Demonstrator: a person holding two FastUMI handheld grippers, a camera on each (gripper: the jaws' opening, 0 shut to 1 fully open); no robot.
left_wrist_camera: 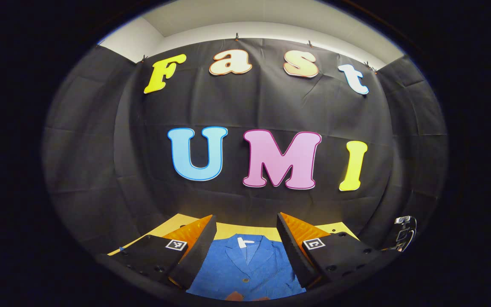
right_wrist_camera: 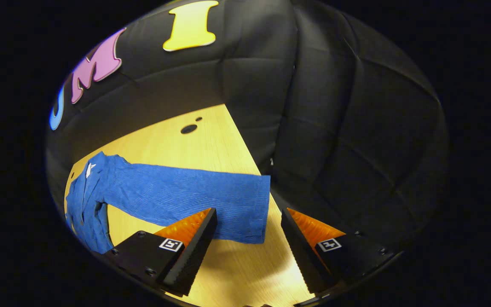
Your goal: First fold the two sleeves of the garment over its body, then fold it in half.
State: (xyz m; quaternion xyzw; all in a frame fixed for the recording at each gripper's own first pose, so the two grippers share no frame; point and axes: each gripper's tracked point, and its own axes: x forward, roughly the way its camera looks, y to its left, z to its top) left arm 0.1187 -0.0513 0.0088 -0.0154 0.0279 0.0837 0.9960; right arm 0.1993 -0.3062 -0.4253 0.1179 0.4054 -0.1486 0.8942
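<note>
Left gripper view: the left tongs (left_wrist_camera: 245, 232) stand wide apart with nothing between the fingers, raised above the wooden surface (left_wrist_camera: 228, 230). Straight ahead of and below them, seen through the gap between the fingers, lies the blue button-front jacket (left_wrist_camera: 247, 268), spread flat with its collar (left_wrist_camera: 245, 249) at the far end and a white neck label (left_wrist_camera: 244, 242) showing; one button (left_wrist_camera: 244, 280) lies on the front placket nearer the tongs.

Right gripper view: the right tongs (right_wrist_camera: 247, 213) are likewise wide apart and hold nothing, hovering above the same surface (right_wrist_camera: 211, 140). One long sleeve (right_wrist_camera: 186, 196) of the jacket stretches flat across the wood, unfolded; its cuff end (right_wrist_camera: 254, 209) lies just beyond the tips, in the gap between the two fingers, apart from both. The jacket body (right_wrist_camera: 85, 204) lies well off to the left of these tongs. Two dark round holes (right_wrist_camera: 189, 128) mark the wood beyond the sleeve, near the booth's black cloth wall (right_wrist_camera: 335, 128).
</note>
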